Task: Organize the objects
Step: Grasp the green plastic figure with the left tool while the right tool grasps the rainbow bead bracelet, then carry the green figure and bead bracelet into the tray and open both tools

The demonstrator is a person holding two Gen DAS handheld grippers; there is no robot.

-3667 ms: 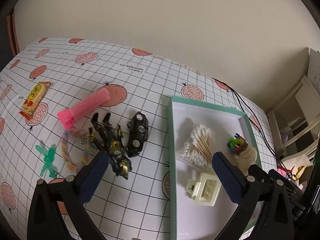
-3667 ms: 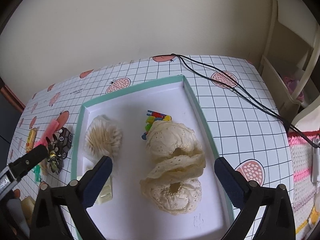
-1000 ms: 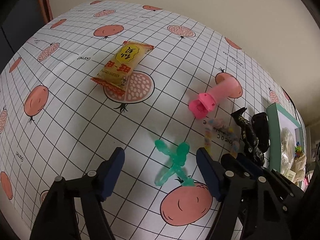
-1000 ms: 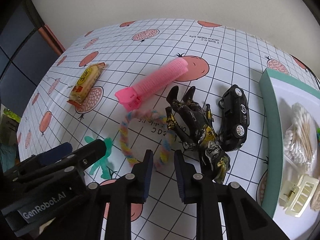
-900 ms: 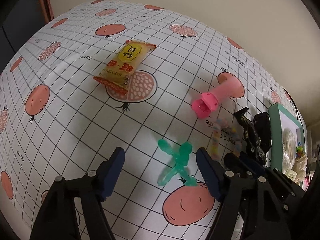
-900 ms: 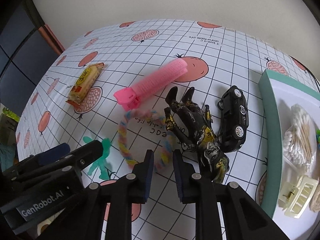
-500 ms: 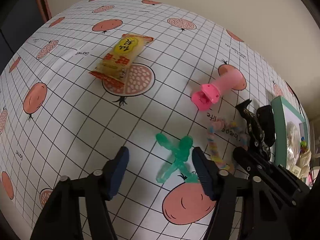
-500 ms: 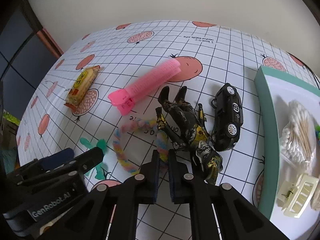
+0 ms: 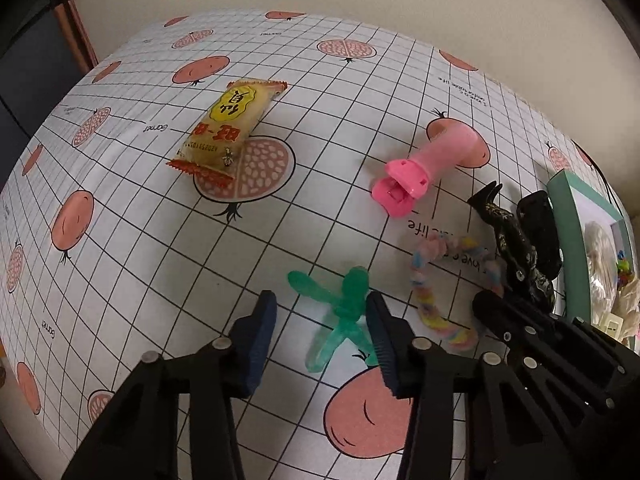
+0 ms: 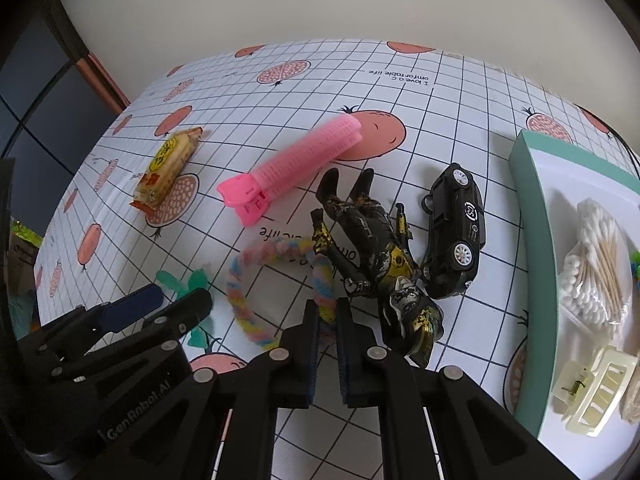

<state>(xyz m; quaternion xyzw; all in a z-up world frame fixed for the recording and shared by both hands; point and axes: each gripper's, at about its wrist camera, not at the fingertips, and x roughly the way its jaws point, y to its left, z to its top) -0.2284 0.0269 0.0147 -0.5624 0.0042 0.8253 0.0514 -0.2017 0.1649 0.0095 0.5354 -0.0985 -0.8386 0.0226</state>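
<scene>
Right gripper [image 10: 328, 316]: clamped on pastel braided loop [image 10: 276, 276], beside black figure [image 10: 372, 256].
Left gripper [image 9: 320, 316]: jaws parted around green dragonfly toy [image 9: 344, 304] on tablecloth [image 9: 160, 260].

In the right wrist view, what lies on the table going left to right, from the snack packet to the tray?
Snack packet → pink hair roller → black-gold figure → toy car → tray. The pastel rope ring and green toy sit nearer the camera and overlap this line, so they are left out.
</scene>
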